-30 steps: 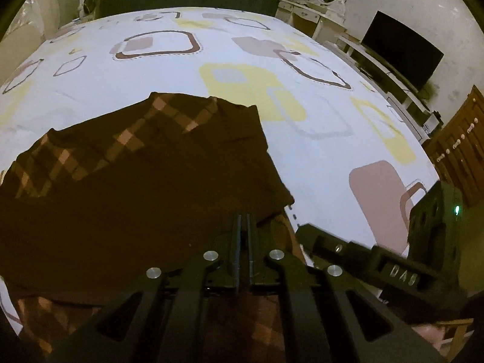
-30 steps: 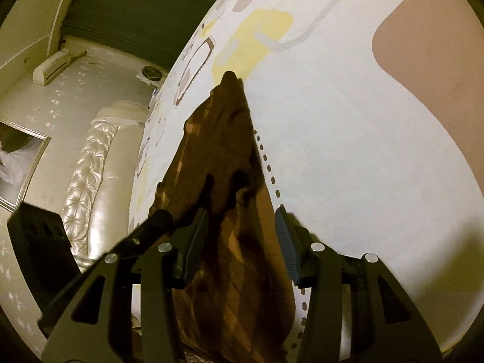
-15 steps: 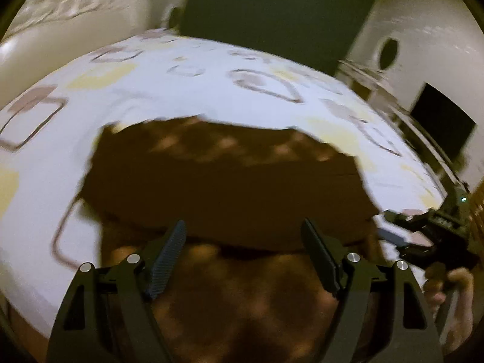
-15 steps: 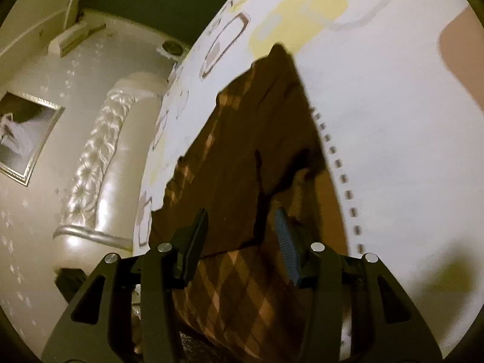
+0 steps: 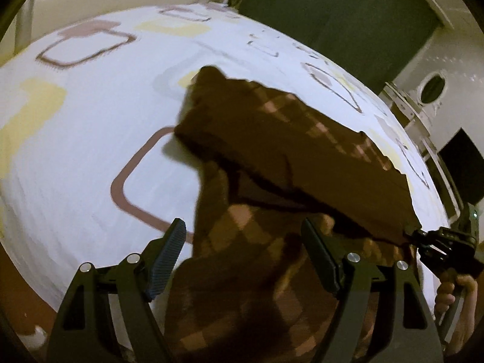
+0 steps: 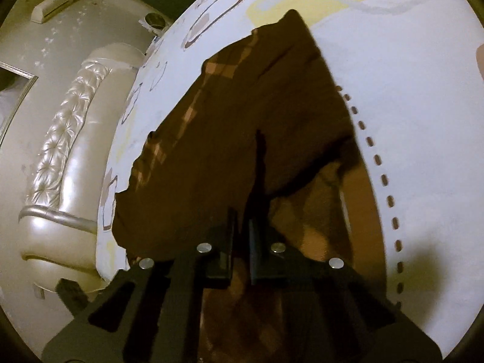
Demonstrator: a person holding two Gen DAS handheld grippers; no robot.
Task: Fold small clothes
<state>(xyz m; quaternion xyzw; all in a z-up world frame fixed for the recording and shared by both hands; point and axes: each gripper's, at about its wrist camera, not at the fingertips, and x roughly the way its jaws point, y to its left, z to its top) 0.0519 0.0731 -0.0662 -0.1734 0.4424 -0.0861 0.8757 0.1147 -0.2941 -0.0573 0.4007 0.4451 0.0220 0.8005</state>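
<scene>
A brown checked garment [image 5: 287, 157] lies partly folded on the bed, its dark upper layer lying over a lighter checked lower part [image 5: 242, 287]. My left gripper [image 5: 242, 254] is open, its fingers astride the garment's near end. My right gripper [image 6: 240, 233] is shut on the dark layer's near edge; the garment [image 6: 242, 115] fills the middle of the right wrist view. In the left wrist view the right gripper [image 5: 423, 239] holds the layer's right corner.
The bed sheet [image 5: 75, 139] is white with brown and yellow rounded squares. A cream tufted headboard [image 6: 69, 139] stands at the bed's left in the right wrist view. A dresser with an oval mirror [image 5: 423, 96] and a dark TV [image 5: 462, 166] stand at the right.
My left gripper let go of the garment, opened and swung left. My right gripper shut on the dark layer's edge. The garment's upper layer now lies slanted.
</scene>
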